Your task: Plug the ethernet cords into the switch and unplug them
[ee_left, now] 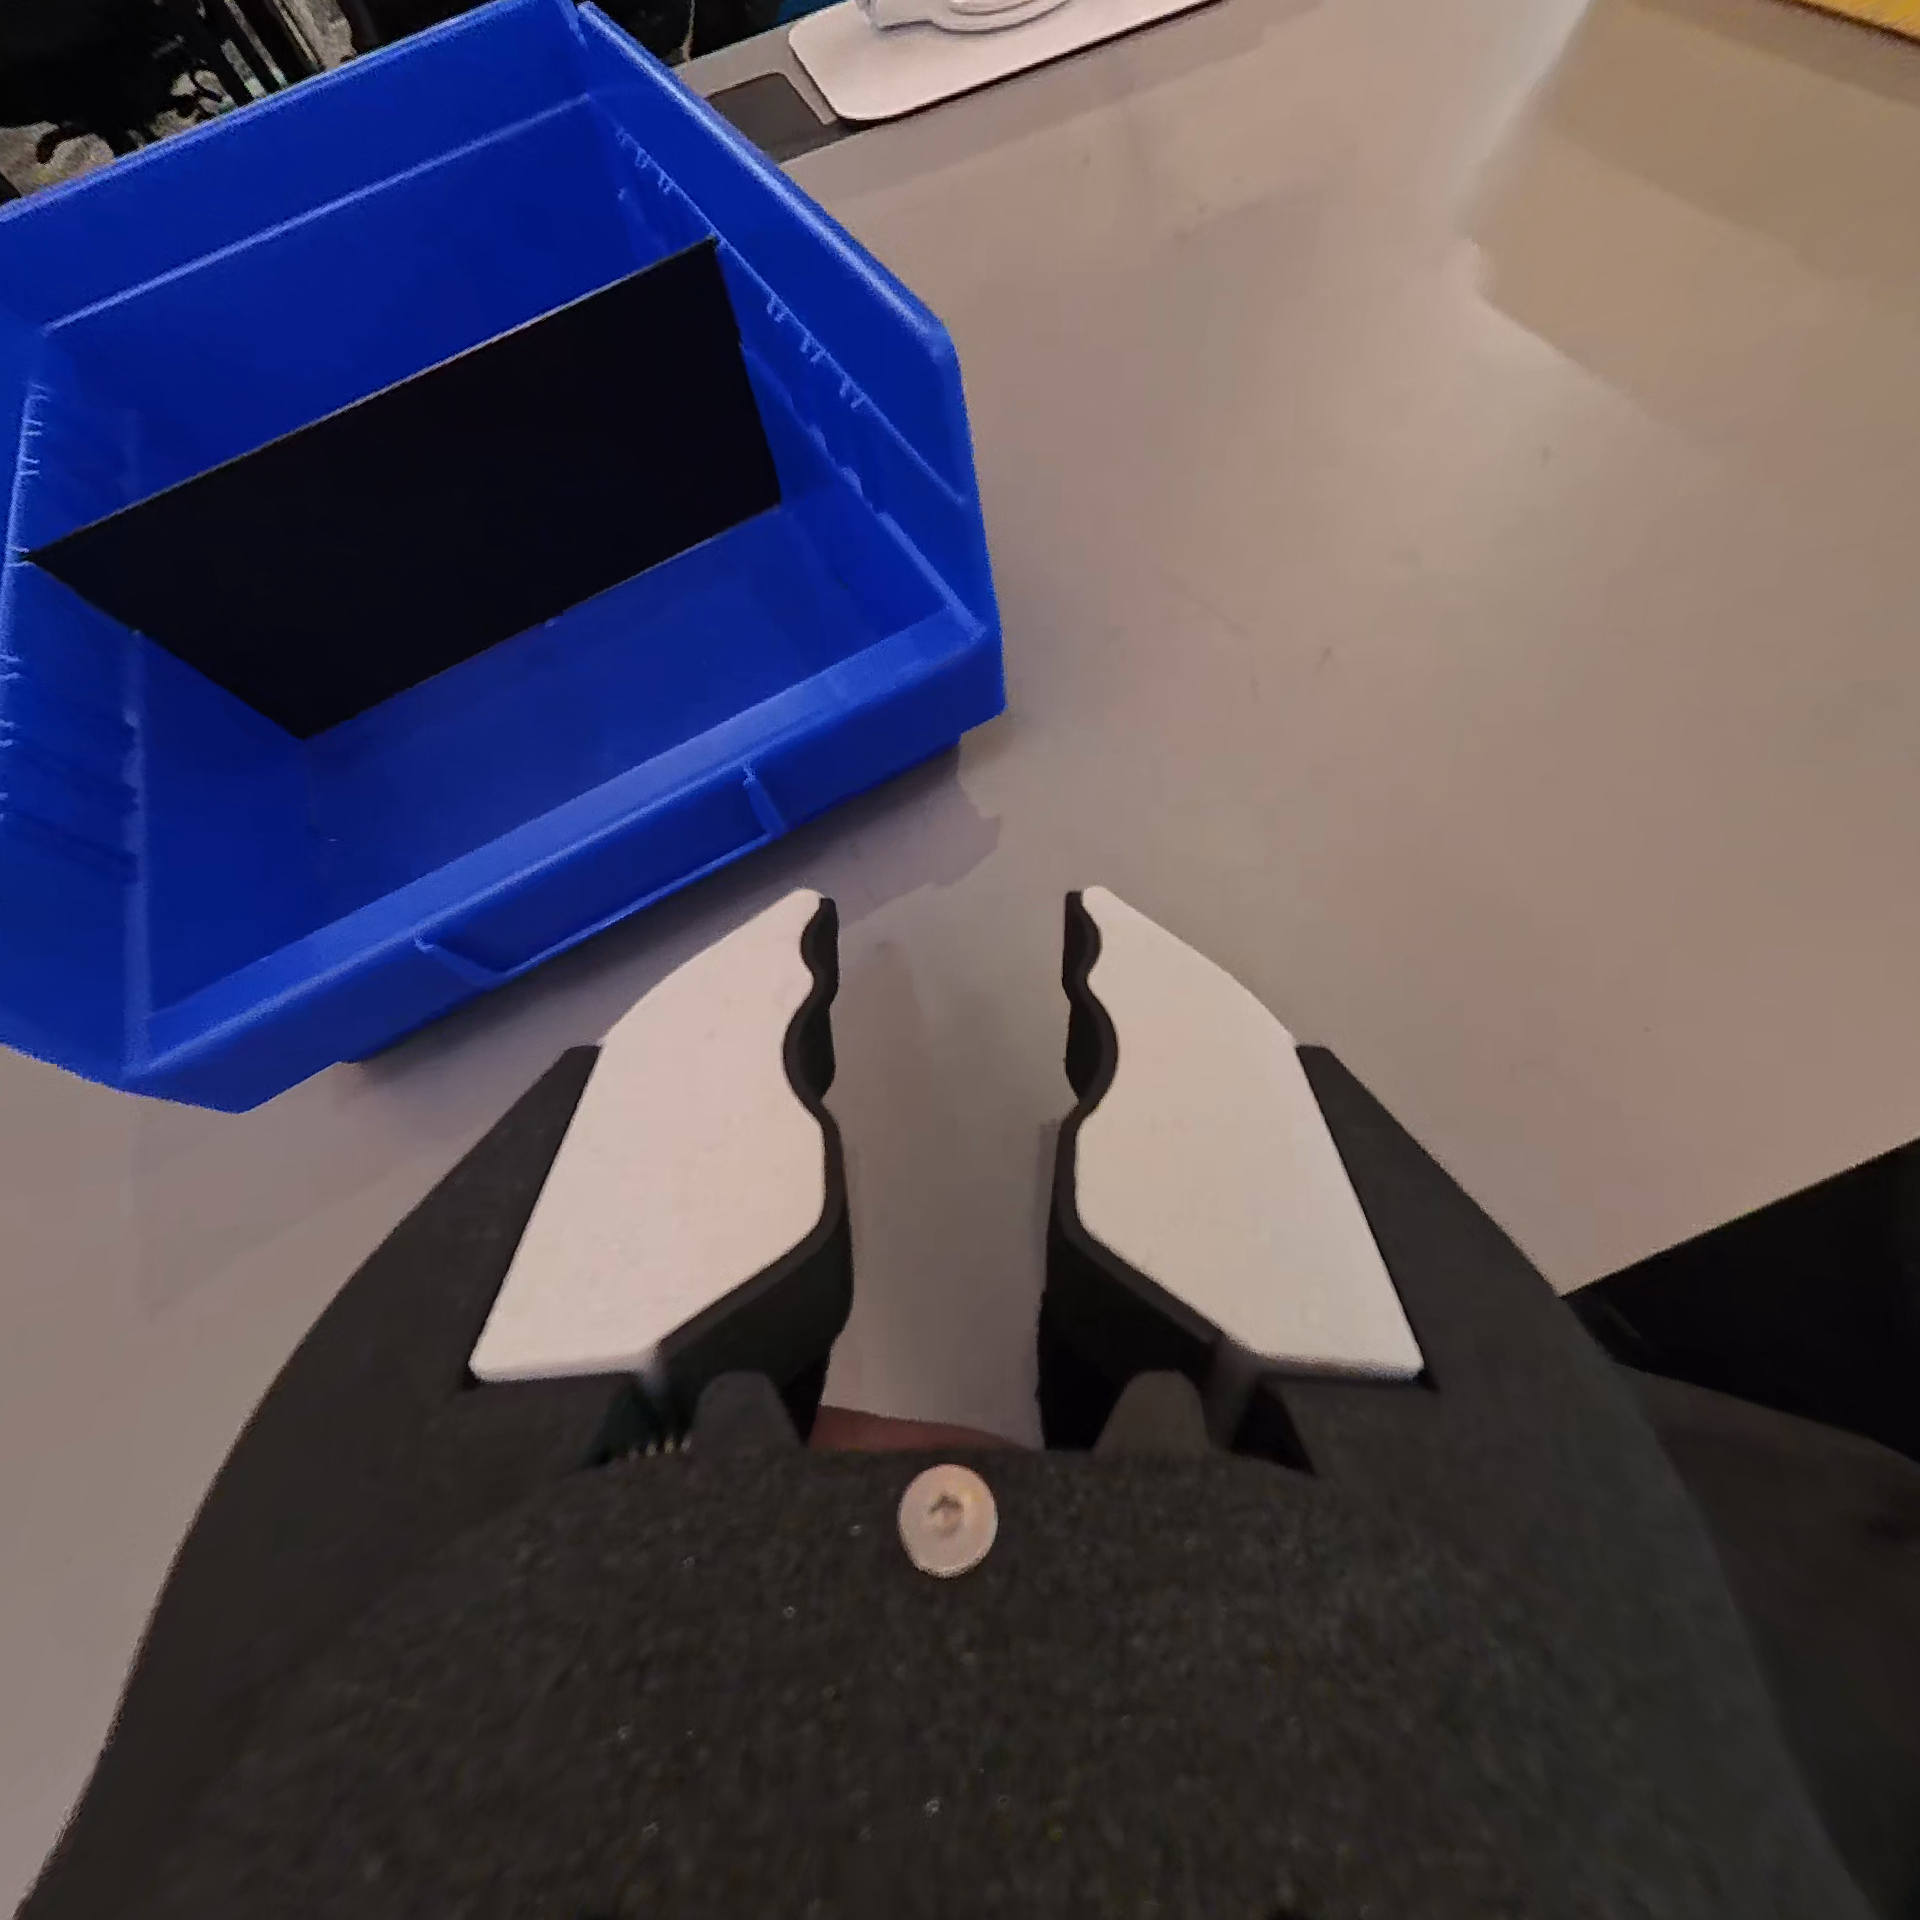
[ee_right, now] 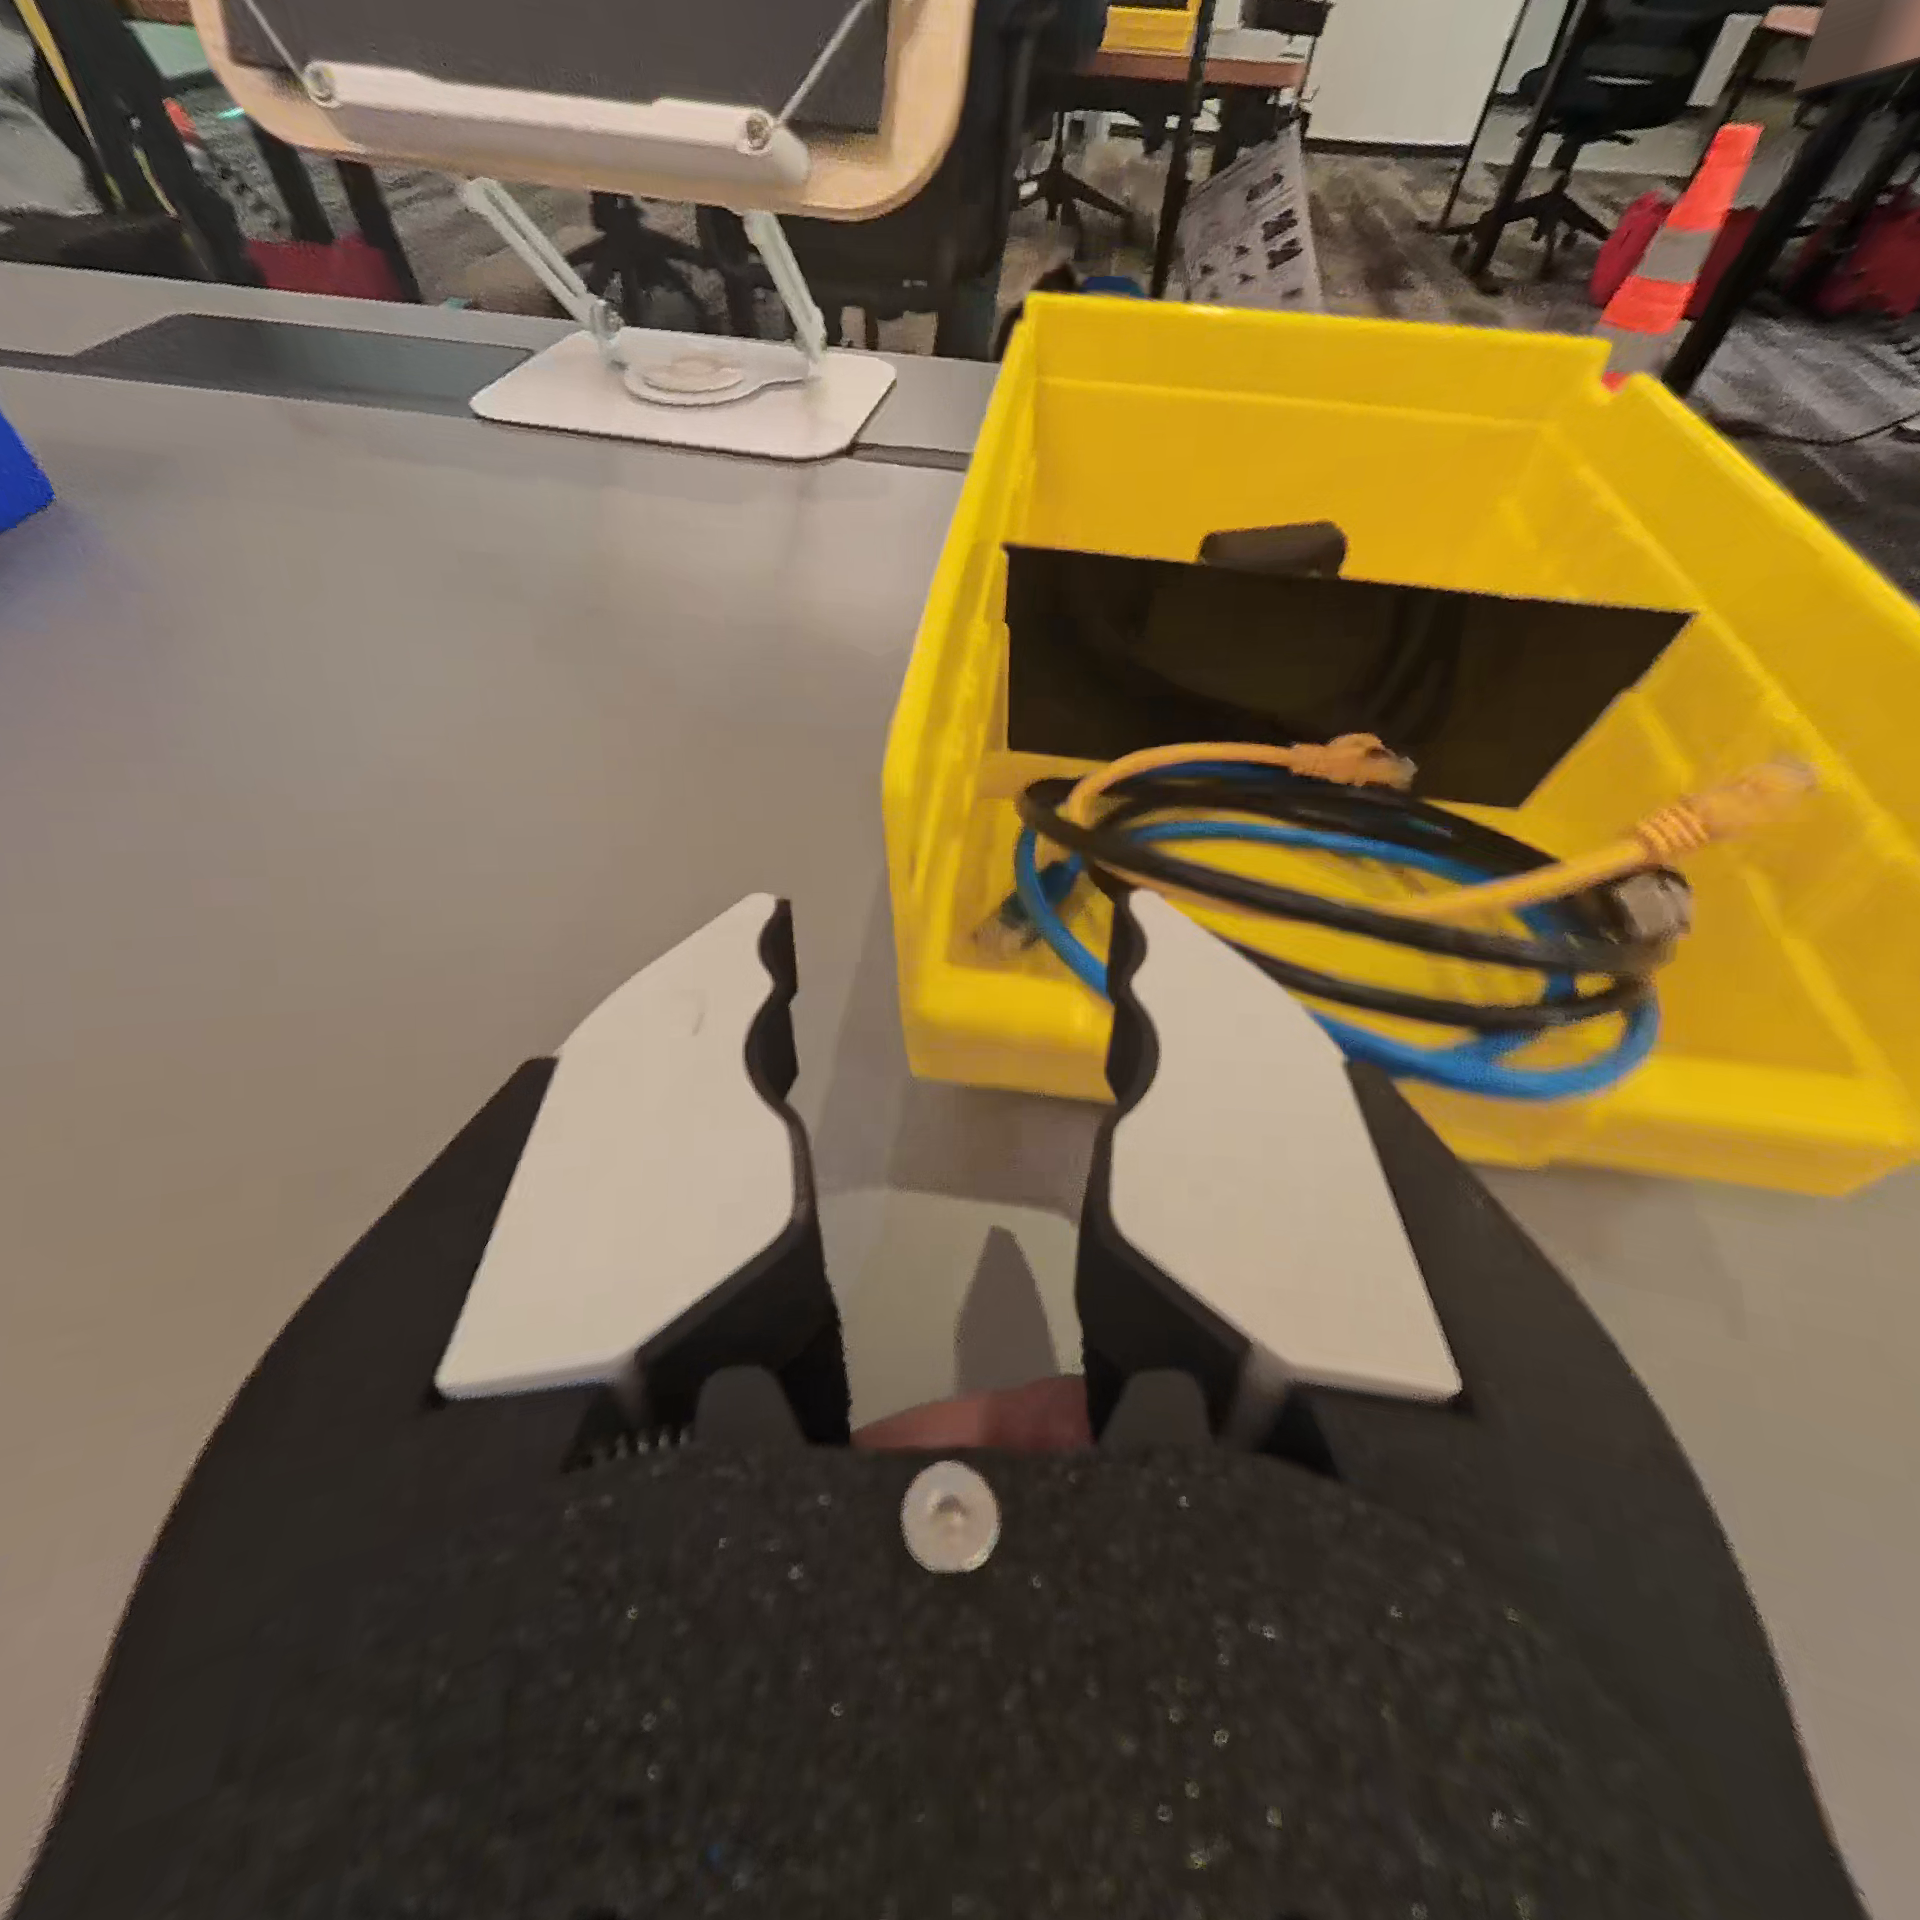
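A yellow bin [ee_right: 1756, 1143] stands on the grey table at the right. Its front compartment holds coiled ethernet cords: a yellow one [ee_right: 1507, 883], a black one [ee_right: 1299, 914] and a blue one [ee_right: 1455, 1060]. A black divider [ee_right: 1299, 675] crosses the bin; a dark object [ee_right: 1273, 542] shows behind it, mostly hidden. My right gripper [ee_right: 951, 914] is open and empty, just in front of the bin's left front corner. My left gripper [ee_left: 948, 909] is open and empty over the table, right of a blue bin [ee_left: 623, 831]. No switch is clearly visible.
The blue bin has a black divider [ee_left: 416, 499] and looks empty. A white stand base [ee_right: 686, 400] holding a tilted screen sits at the table's far edge, also in the left wrist view [ee_left: 966, 52]. Chairs and an orange cone [ee_right: 1683, 239] stand beyond the table. The gap from one gripper's tips to the other's is roughly 45 cm.
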Available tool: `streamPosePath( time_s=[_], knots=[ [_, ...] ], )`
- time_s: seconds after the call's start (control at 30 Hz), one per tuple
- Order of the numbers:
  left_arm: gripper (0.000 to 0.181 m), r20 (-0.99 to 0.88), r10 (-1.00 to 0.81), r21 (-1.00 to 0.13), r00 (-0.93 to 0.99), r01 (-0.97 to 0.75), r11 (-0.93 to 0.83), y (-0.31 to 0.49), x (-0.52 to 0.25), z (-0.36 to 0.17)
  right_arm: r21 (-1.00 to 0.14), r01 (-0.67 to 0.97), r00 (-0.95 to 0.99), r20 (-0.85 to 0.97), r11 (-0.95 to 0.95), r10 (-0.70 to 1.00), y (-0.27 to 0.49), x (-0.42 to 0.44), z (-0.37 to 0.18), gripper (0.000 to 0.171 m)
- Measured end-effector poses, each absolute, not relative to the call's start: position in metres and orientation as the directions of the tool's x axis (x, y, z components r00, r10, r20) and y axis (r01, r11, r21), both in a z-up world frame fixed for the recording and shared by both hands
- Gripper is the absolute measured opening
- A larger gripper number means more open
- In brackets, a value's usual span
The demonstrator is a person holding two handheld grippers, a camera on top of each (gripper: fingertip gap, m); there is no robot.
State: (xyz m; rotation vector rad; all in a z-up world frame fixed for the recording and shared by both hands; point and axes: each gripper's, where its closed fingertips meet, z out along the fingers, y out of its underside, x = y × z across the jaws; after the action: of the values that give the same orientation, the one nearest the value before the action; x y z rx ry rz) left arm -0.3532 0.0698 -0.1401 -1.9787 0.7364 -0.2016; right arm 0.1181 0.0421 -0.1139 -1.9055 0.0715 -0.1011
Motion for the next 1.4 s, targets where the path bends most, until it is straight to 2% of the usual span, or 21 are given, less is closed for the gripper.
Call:
streamPosePath(
  time_s=[0.17, 0.2, 0.27, 0.37, 0.43, 0.53, 0.63, 0.7, 0.8, 0.9, 1.0, 1.07, 1.17, 1.2, 1.23, 1.27, 1.3, 1.33, 1.4],
  knots=[
    [0.041, -0.159, -0.579, -0.843, 0.8, -0.415, -0.342, 0.07, -0.35, -0.144, -0.904, -0.06, 0.998, -0.057, -0.424, -0.019, 0.081, 0.092, -0.129, 0.061],
    [0.042, -0.158, -0.586, -0.843, 0.795, -0.418, -0.339, 0.07, -0.348, -0.145, -0.899, -0.078, 0.997, -0.08, -0.43, -0.012, 0.085, 0.084, -0.131, 0.071],
    [0.051, -0.157, -0.599, -0.844, 0.785, -0.421, -0.331, 0.069, -0.342, -0.146, -0.906, -0.067, 0.997, -0.074, -0.418, 0.0, 0.086, 0.07, -0.131, 0.077],
    [0.054, -0.111, -0.633, -0.858, 0.766, -0.395, -0.327, 0.063, -0.322, -0.145, -0.898, 0.001, 0.991, -0.056, -0.441, 0.118, 0.073, 0.033, -0.131, 0.068],
    [0.054, -0.04, -0.659, -0.874, 0.751, -0.346, -0.342, 0.057, -0.299, -0.142, -0.898, 0.044, 0.979, -0.049, -0.437, 0.2, 0.06, 0.009, -0.124, 0.046],
    [0.054, 0.095, -0.703, -0.894, 0.705, -0.25, -0.372, 0.047, -0.247, -0.133, -0.931, 0.048, 0.966, -0.049, -0.362, 0.254, 0.038, -0.012, -0.095, 0.048],
    [0.055, 0.134, -0.764, -0.898, 0.631, -0.25, -0.363, 0.036, -0.185, -0.128, -0.958, 0.045, 0.967, -0.03, -0.283, 0.254, 0.02, -0.009, -0.059, 0.051],
    [0.056, 0.083, -0.795, -0.9, 0.601, -0.297, -0.319, 0.034, -0.147, -0.124, -0.968, 0.035, 0.985, -0.009, -0.249, 0.173, 0.012, 0.017, -0.038, 0.054],
    [0.058, -0.017, -0.828, -0.901, 0.561, -0.367, -0.23, 0.034, -0.095, -0.114, -0.961, -0.077, 0.996, -0.061, -0.266, -0.07, -0.01, 0.077, -0.036, 0.054],
    [0.06, -0.078, -0.823, -0.903, 0.563, -0.39, -0.181, 0.045, -0.059, -0.109, -0.954, -0.153, 0.967, -0.09, -0.259, -0.239, -0.037, 0.11, -0.062, 0.055],
    [0.06, -0.043, -0.8, -0.894, 0.598, -0.38, -0.236, 0.063, -0.037, -0.116, -0.935, -0.166, 0.915, -0.027, -0.313, -0.403, -0.055, 0.137, -0.097, 0.06],
    [0.049, -0.042, -0.791, -0.881, 0.611, -0.397, -0.259, 0.075, -0.028, -0.123, -0.949, -0.204, 0.924, -0.106, -0.239, -0.368, -0.048, 0.131, -0.096, 0.044],
    [0.019, -0.034, -0.781, -0.847, 0.623, -0.433, -0.309, 0.088, -0.024, -0.134, -0.892, -0.292, 0.918, -0.16, -0.346, -0.363, -0.036, 0.121, -0.12, 0.042],
    [0.016, -0.01, -0.779, -0.839, 0.627, -0.429, -0.335, 0.09, -0.025, -0.135, -0.869, -0.298, 0.92, -0.151, -0.395, -0.362, -0.033, 0.117, -0.13, 0.043],
    [0.013, 0.021, -0.789, -0.83, 0.615, -0.429, -0.357, 0.089, -0.025, -0.136, -0.854, -0.307, 0.918, -0.148, -0.42, -0.368, -0.032, 0.115, -0.137, 0.038],
    [0.01, 0.05, -0.798, -0.825, 0.6, -0.425, -0.371, 0.087, -0.024, -0.136, -0.847, -0.323, 0.909, -0.153, -0.422, -0.388, -0.03, 0.115, -0.143, 0.024],
    [0.008, 0.052, -0.801, -0.828, 0.596, -0.423, -0.368, 0.087, -0.024, -0.135, -0.849, -0.331, 0.906, -0.164, -0.411, -0.391, -0.028, 0.115, -0.144, 0.025],
    [0.007, 0.027, -0.799, -0.828, 0.6, -0.435, -0.355, 0.088, -0.026, -0.135, -0.851, -0.342, 0.893, -0.162, -0.399, -0.42, -0.029, 0.118, -0.142, 0.017],
    [0.007, -0.01, -0.794, -0.835, 0.608, -0.442, -0.328, 0.087, -0.031, -0.133, -0.862, -0.27, 0.889, -0.053, -0.428, -0.454, -0.028, 0.122, -0.136, 0.007]
  ],
)
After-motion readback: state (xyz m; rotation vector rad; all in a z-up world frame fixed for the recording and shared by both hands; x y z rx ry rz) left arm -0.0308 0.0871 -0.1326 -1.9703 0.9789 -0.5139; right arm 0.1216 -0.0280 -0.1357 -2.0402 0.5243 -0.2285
